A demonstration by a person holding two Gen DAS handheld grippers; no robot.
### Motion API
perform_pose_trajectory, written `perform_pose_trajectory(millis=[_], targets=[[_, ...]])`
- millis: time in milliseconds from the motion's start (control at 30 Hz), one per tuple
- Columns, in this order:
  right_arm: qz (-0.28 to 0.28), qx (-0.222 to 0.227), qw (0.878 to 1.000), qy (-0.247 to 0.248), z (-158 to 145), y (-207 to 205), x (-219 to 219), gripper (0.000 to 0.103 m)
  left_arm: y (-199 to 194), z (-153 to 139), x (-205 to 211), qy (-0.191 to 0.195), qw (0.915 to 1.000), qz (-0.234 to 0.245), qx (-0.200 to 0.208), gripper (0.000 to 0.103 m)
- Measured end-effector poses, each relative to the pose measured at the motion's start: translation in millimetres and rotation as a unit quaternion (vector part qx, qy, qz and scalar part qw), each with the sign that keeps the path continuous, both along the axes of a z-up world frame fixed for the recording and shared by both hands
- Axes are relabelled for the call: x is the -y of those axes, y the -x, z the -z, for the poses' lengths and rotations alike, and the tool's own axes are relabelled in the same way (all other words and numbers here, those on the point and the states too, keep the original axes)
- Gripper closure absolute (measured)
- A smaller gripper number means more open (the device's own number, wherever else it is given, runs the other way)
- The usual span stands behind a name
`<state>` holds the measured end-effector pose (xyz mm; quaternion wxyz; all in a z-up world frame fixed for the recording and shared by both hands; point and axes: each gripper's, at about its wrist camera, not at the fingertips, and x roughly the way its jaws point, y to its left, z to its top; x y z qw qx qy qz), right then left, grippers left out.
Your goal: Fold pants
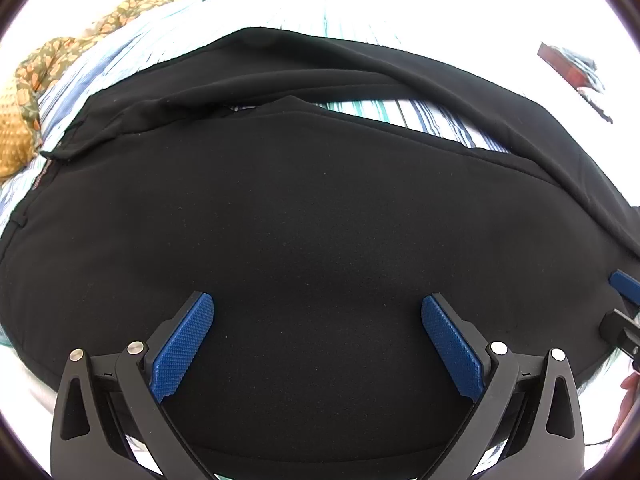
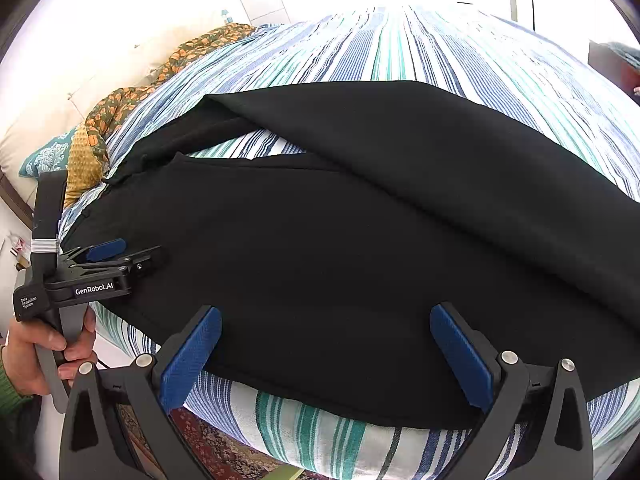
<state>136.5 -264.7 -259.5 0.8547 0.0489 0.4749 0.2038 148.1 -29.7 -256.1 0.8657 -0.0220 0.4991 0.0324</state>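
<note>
Black pants (image 2: 340, 248) lie spread across the striped bed, one part along the near edge and another (image 2: 440, 140) folded diagonally behind it. A wedge of sheet shows between the two parts. In the left wrist view my left gripper (image 1: 317, 300) hovers open over the pants (image 1: 304, 208), nothing between its blue pads. The right wrist view shows it from the side at the left end of the cloth (image 2: 142, 250), held by a hand. My right gripper (image 2: 326, 312) stands wide open above the near edge of the pants, also with nothing between its pads. One of its fingers (image 1: 625, 289) shows at the far right.
The bed has a blue, green and white striped sheet (image 2: 420, 44). A floral orange and green cloth (image 2: 120, 108) and a teal pillow (image 2: 48, 160) lie at its left end. A patterned rug (image 2: 224, 444) covers the floor below the bed's near edge.
</note>
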Motion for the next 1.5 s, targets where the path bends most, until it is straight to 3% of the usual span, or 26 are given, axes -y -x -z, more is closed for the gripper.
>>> perform_pose_trajectory(millis=[1500], targets=[[-0.006, 0.01, 1.0, 0.017, 2.6, -0.6, -5.1, 0.0, -3.0, 1.8, 1.0, -0.009, 1.0, 0.004, -0.001, 0.0]])
